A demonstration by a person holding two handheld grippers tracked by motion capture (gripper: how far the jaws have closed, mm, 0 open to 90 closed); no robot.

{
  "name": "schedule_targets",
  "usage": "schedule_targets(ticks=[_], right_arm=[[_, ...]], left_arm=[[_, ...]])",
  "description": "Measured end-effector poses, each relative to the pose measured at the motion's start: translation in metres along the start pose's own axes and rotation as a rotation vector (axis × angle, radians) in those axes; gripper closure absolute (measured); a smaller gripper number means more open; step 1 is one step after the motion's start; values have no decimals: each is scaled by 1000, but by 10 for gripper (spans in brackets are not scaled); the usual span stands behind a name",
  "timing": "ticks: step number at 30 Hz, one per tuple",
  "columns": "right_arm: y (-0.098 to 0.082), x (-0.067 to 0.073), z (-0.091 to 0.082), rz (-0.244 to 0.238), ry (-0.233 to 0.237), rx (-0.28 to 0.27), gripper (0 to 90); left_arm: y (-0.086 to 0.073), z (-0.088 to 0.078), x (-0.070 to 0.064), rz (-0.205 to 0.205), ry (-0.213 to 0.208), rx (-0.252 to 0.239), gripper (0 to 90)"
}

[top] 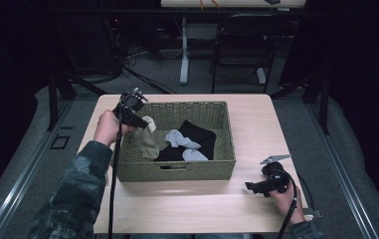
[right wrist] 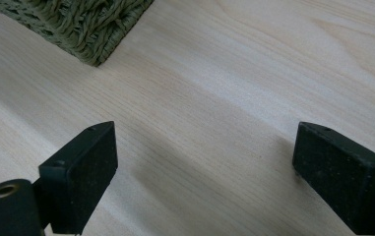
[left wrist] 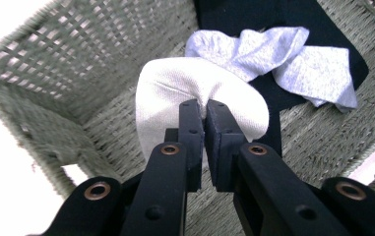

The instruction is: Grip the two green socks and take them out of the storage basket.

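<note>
Left tool (left wrist: 205,110) clenches a cream sock (left wrist: 175,93) over the basket (top: 177,169); right tool (right wrist: 204,182) gapes, no writing legible.

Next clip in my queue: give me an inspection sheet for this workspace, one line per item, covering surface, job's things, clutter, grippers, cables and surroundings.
Surface: light wooden table, bare around the basket.
Job's things: green woven basket holding a black cloth with grey socks lying on it; a cream sock is pinched and lifted over the basket's left side.
Clutter: nothing seen.
Grippers: left gripper shut on the cream sock; right gripper open, low over bare table to the right of the basket.
Cables: one trails from each gripper toward the person.
Surroundings: dark room, a chair and another table's leg behind.
</note>
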State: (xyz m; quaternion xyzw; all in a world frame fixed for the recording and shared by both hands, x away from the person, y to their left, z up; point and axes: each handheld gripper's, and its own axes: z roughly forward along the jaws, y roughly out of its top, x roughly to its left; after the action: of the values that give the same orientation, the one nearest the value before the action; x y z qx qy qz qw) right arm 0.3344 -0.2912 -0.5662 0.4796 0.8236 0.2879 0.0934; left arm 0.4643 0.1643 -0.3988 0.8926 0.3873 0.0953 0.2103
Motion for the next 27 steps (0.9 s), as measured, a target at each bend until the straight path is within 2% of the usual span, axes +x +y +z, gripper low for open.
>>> schedule_targets(ticks=[10, 16, 23, 27], right_arm=[[1, 1, 0, -7, 5, -1, 94], [-1, 1, -1, -7, -7, -1, 94], [-2, 1, -2, -1, -5, -5, 94], [-3, 1, -3, -4, -11, 6, 95]], left_arm=[[10, -24, -1, 3, 28, -43, 859], [20, -39, -2, 14, 44, -65, 859], [34, -65, -2, 24, 71, -106, 859], [39, -87, 2, 17, 99, -140, 859]])
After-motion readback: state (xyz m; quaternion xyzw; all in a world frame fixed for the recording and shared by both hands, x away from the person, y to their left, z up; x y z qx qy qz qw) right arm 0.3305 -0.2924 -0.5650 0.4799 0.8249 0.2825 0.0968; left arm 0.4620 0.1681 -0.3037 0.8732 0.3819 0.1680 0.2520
